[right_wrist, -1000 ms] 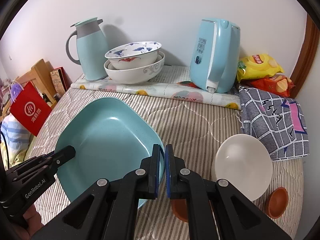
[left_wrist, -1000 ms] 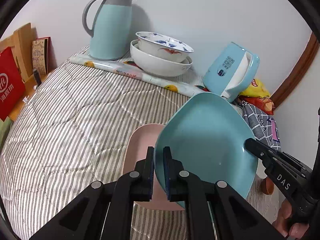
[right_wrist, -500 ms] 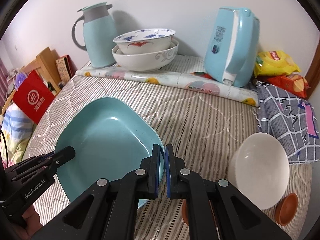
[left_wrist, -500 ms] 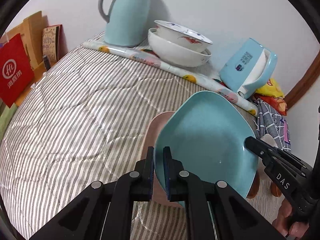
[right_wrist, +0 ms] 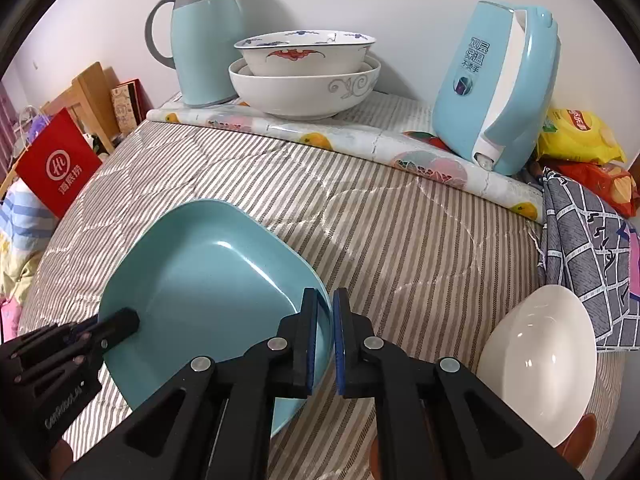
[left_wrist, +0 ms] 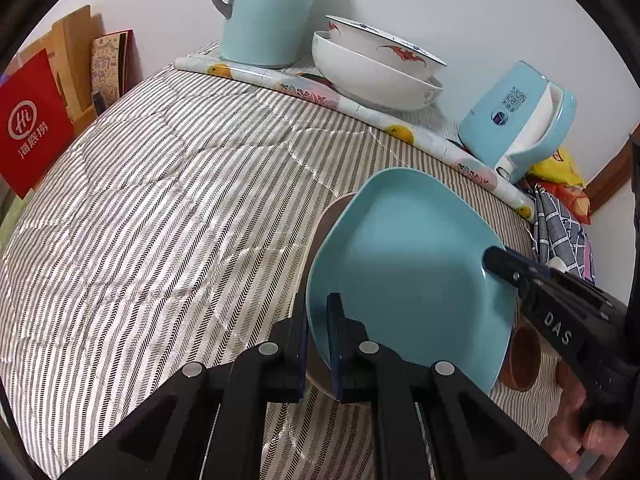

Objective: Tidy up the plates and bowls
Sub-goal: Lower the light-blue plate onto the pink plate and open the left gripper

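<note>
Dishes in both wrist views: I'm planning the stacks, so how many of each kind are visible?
Plates: 2 (teal plate, pale plate under it)
Bowls: 3 (patterned bowl, large white bowl, small white bowl)
Small brown dishes: 2
Total: 7

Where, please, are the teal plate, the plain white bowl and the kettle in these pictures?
teal plate [right_wrist: 208, 280], right wrist view, on its inner floor.
plain white bowl [right_wrist: 536, 360], right wrist view, on its inside wall.
kettle [right_wrist: 476, 92], right wrist view, on its labelled blue side.
</note>
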`<state>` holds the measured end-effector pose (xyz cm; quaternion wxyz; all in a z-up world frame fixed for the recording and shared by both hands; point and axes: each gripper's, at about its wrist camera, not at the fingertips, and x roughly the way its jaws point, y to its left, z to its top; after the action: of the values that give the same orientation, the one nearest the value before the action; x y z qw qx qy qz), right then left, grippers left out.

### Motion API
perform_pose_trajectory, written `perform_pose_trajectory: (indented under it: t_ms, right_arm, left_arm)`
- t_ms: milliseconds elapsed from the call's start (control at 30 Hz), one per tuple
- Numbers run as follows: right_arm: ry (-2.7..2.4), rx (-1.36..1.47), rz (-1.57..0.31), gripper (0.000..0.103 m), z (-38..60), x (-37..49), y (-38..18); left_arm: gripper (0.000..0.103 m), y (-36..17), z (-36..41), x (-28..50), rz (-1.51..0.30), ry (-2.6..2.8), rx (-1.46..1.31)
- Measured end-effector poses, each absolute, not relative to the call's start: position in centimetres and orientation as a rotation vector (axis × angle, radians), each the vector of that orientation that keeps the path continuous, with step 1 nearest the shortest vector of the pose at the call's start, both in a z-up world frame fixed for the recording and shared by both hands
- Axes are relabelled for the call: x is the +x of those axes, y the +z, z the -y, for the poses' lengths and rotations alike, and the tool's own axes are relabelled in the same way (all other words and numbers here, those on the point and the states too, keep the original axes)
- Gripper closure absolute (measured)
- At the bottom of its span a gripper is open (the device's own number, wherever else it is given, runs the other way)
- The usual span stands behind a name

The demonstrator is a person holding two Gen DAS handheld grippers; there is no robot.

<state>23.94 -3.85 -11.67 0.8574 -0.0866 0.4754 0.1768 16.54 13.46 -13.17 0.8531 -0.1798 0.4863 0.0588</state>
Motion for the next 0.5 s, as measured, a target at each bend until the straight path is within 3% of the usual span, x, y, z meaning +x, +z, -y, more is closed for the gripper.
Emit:
perform_pose_trajectory:
  t_ms: [233,300,367,433,500]
  right_arm:
    - [0.363,-0.200,-1.003,0.093,3.4,24.1,-11.7]
    - [0.361,-0.208,-1.005,0.093,3.3,24.0,-11.7]
    - [0.369,-0.206,-1.009,0.086,3.3,23.9,-11.7]
    - [0.365,-0.210,-0.998,0.070,3.3,23.6,-11.4]
    - [0.360,-0.208,-0.979,0.064,3.4,23.1,-10.9]
  left_arm:
    - [0.091,-13.0,-13.8,16.4,-1.031,0.096,-0.406]
    - [0.084,-12.8,-13.8,16.3,-1.032,0.080,-0.413]
    - [0.076,-12.6,-13.7,16.2,-1.028,0.052,-0.426]
    - [0.068,-12.1,-13.6,15.9,-1.021,0.038,-0.423]
    - [0.055,-11.7,-13.4,15.7,-1.009,0.049,-0.408]
